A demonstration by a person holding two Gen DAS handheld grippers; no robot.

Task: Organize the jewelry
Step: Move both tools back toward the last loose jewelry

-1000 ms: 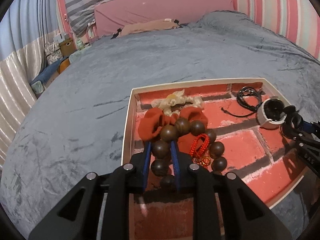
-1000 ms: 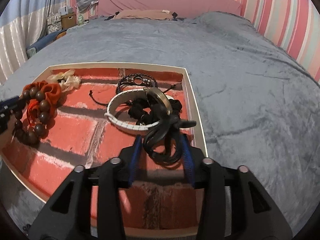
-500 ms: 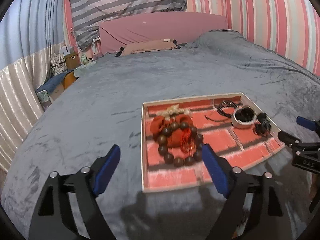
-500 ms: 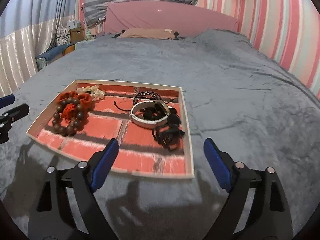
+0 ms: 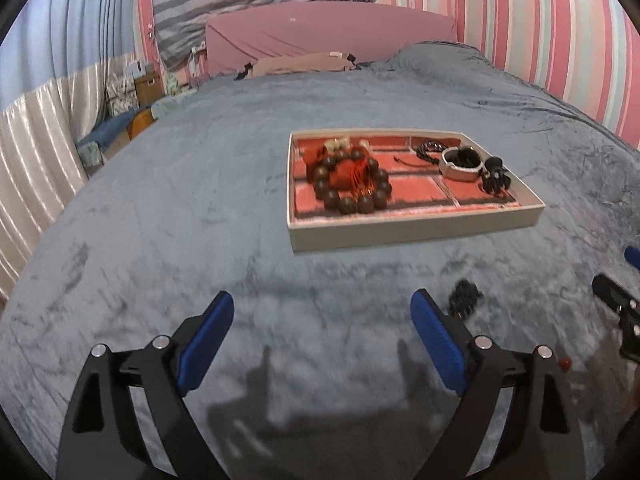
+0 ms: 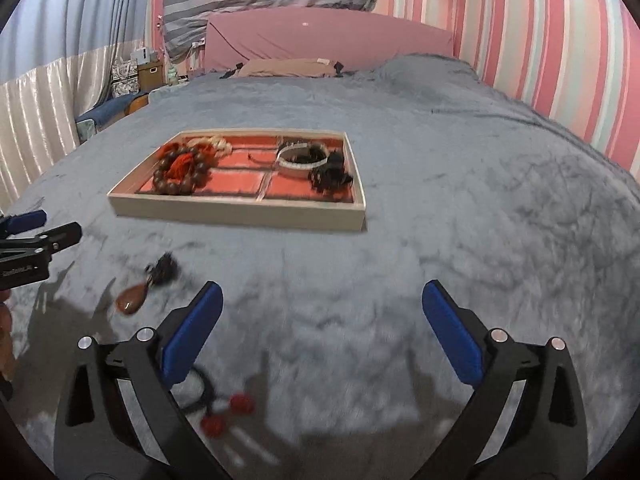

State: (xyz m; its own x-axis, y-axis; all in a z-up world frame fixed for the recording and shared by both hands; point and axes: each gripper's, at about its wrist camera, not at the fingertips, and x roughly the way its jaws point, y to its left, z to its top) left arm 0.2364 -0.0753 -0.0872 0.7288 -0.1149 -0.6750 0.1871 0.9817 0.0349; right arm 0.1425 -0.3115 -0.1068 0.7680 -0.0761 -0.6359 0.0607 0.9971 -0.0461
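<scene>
We have beads and bands in the far tray, both tongs spread and empty, near pendant still left

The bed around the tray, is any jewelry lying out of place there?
Yes. A brown teardrop pendant with a dark tassel and a red-bead hair tie lie loose on the blanket, outside the tray.

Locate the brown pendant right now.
In the right wrist view, the brown pendant lies on the grey blanket, lower left, outside the tray, beside a small black tuft.
</scene>
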